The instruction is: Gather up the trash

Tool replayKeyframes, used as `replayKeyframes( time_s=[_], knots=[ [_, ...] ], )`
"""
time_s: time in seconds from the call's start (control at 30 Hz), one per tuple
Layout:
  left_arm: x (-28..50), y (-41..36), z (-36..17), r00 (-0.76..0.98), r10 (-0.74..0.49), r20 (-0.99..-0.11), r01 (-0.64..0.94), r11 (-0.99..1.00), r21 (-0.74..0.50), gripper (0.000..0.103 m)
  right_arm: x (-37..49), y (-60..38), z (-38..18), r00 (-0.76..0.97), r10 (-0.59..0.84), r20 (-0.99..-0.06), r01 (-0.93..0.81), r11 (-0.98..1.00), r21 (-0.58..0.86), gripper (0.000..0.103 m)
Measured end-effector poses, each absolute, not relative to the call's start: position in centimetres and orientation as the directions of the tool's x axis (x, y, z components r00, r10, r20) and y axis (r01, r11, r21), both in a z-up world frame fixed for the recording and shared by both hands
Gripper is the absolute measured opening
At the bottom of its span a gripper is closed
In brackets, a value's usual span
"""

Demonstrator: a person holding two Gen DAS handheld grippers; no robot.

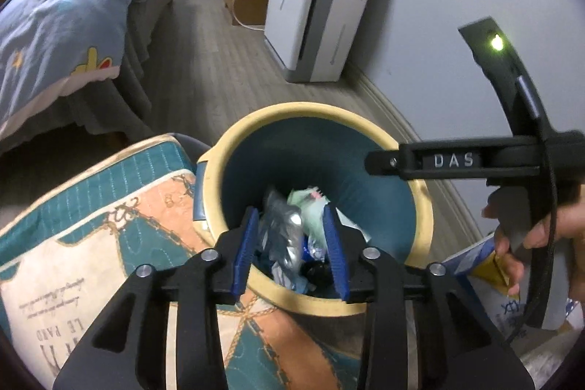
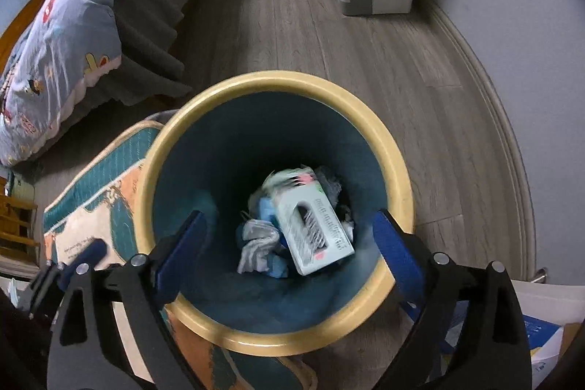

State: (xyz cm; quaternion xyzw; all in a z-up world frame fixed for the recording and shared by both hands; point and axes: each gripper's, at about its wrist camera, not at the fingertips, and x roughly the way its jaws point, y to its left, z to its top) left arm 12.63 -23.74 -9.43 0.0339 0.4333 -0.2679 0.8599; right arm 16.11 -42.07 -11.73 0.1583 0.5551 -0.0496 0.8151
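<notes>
Over the bin [image 2: 281,86] you hold both hand-held grippers, each pointing down into its mouth. Your left hand-held gripper [image 1: 290,243] has its blue pads part way apart above the near rim; crumpled clear plastic [image 1: 283,229] shows between them, but it looks to lie down in the bin and the pads do not press on it. Your right hand-held gripper [image 2: 289,243] stands spread wide and released, one pad at each side of the bin's near rim, nothing between them. Inside the bin, at the bottom, lies the trash: a pale green box [image 2: 316,236] with a cut-out window on top, tilted, over grey and blue crumpled wrappers [image 2: 257,242]. The bin has a yellow rim and dark teal wall, and stands on the wood floor [image 2: 365,68]. A quilted mat [image 1: 91,236] lies just left of it, touching its side. Far left is a bed [image 1: 65,17] with a blue quilt; far right, against the wall, a white appliance [image 1: 321,10]. Your hand [image 1: 537,236] shows at the right of the left view.
</notes>
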Motion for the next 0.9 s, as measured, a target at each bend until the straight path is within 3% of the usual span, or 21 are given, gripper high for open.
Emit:
replayKeyframes(
  time_s=[0.3,0.63,0.9],
  knots=[
    [11.3,-21.7,-6.8,0.501,-0.428,-0.752,0.481,0.86,-0.17,0.056,13.3,-41.7,-8.9,0.414,0.062,-0.908,0.261,0.948,0.183,0.092],
    [9.3,-18.0,-0.9,0.564,-0.373,-0.737,0.462,0.882,-0.093,0.093,7.6,-39.1,-4.6,0.512,0.048,-0.857,0.218,0.958,0.185,0.097],
    [6.8,-16.2,1.0,0.578,-0.346,-0.739,0.482,0.876,-0.033,0.098,4.0,-37.0,-2.6,0.566,-0.038,-0.823,0.249,0.96,0.127,0.097]
  ],
)
